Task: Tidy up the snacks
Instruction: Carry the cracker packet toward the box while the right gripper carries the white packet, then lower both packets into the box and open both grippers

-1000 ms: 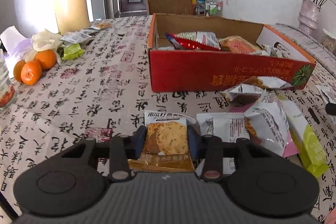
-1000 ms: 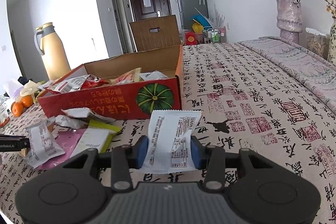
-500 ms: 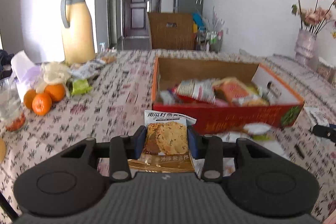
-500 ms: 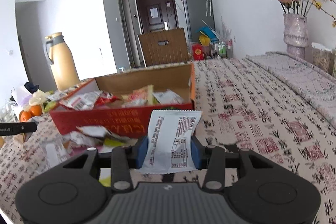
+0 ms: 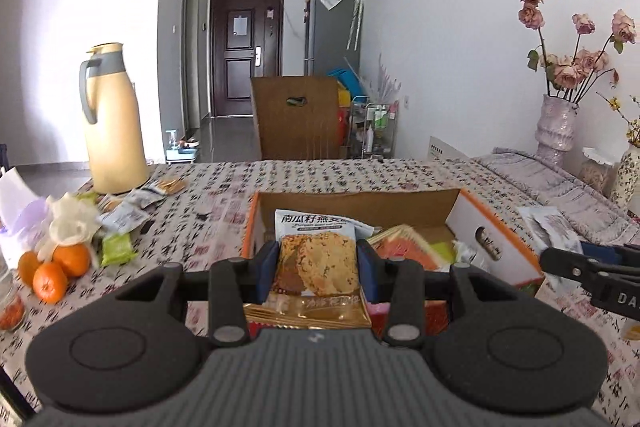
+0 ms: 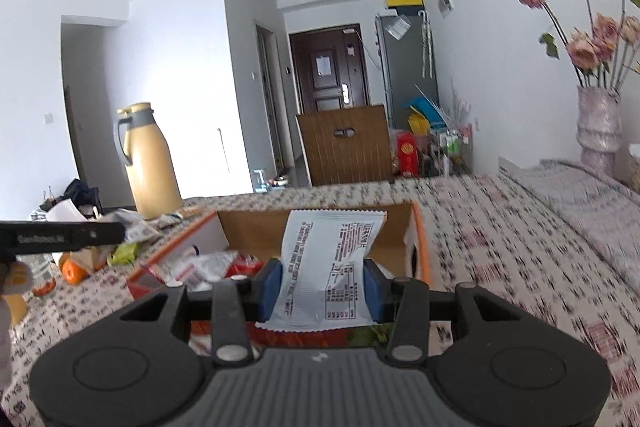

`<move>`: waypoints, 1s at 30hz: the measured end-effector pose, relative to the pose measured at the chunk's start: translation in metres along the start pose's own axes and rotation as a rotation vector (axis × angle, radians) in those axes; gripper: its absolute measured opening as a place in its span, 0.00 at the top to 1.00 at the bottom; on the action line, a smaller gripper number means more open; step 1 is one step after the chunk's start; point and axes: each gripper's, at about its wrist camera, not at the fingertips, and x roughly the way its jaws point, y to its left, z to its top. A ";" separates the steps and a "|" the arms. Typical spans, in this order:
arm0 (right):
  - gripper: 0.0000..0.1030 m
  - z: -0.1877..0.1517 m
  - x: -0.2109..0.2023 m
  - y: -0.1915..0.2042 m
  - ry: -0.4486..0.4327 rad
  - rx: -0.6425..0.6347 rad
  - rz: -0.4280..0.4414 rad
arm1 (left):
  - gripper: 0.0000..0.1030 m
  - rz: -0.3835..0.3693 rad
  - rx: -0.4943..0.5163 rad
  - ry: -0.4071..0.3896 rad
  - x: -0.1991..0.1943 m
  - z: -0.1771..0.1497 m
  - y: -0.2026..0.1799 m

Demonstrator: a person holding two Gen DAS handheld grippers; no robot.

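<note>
My left gripper [image 5: 318, 269] is shut on a cookie packet [image 5: 316, 263] with a brown biscuit picture, held above the near wall of the red-orange cardboard box [image 5: 496, 247]. The box holds several snack packets [image 5: 404, 247]. My right gripper [image 6: 323, 285] is shut on a white snack packet [image 6: 330, 267] with printed text, held above the same box [image 6: 420, 239] near its right end. The right gripper also shows at the right edge of the left wrist view [image 5: 592, 267]; the left gripper shows at the left edge of the right wrist view [image 6: 60, 235].
A yellow thermos [image 5: 114, 123] stands at the far left of the table. Oranges [image 5: 52, 269] and loose packets [image 5: 124, 215] lie to the left. A vase of dried roses [image 5: 558, 123] stands at the far right. A chair back [image 5: 298, 117] is beyond the table.
Both grippers have risen and moved forward with their packets, from low over the table to above the box. The loose packets in front of the box have dropped out of sight.
</note>
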 end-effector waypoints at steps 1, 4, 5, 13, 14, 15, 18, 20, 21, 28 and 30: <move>0.59 0.003 0.003 0.001 -0.005 -0.003 0.003 | 0.59 -0.003 0.003 -0.003 0.003 0.003 -0.002; 0.59 0.014 0.015 0.005 -0.021 -0.005 0.013 | 0.59 -0.014 0.002 -0.011 0.012 0.012 -0.007; 0.59 0.017 0.019 0.005 -0.025 -0.005 0.015 | 0.59 -0.016 0.001 -0.012 0.015 0.014 -0.009; 0.59 0.038 0.057 0.004 -0.036 0.001 0.023 | 0.59 -0.036 -0.013 -0.020 0.046 0.033 -0.018; 0.59 0.039 0.062 0.003 -0.034 0.003 0.023 | 0.59 -0.036 -0.017 -0.021 0.050 0.036 -0.018; 0.59 0.040 0.067 0.002 -0.033 0.005 0.023 | 0.59 -0.037 -0.020 -0.022 0.054 0.038 -0.018; 0.59 0.042 0.083 0.001 -0.022 0.010 0.023 | 0.59 -0.039 -0.038 -0.024 0.066 0.042 -0.017; 0.59 0.041 0.093 0.000 -0.012 0.011 0.025 | 0.59 -0.034 -0.047 -0.025 0.074 0.044 -0.016; 0.59 0.040 0.099 0.000 -0.006 0.014 0.025 | 0.59 -0.030 -0.054 -0.025 0.079 0.043 -0.015; 0.59 0.022 0.123 -0.015 0.023 0.070 0.031 | 0.59 -0.029 -0.086 0.011 0.109 0.026 -0.005; 0.59 0.019 0.125 -0.014 0.028 0.062 0.025 | 0.59 -0.033 -0.088 0.030 0.115 0.023 -0.002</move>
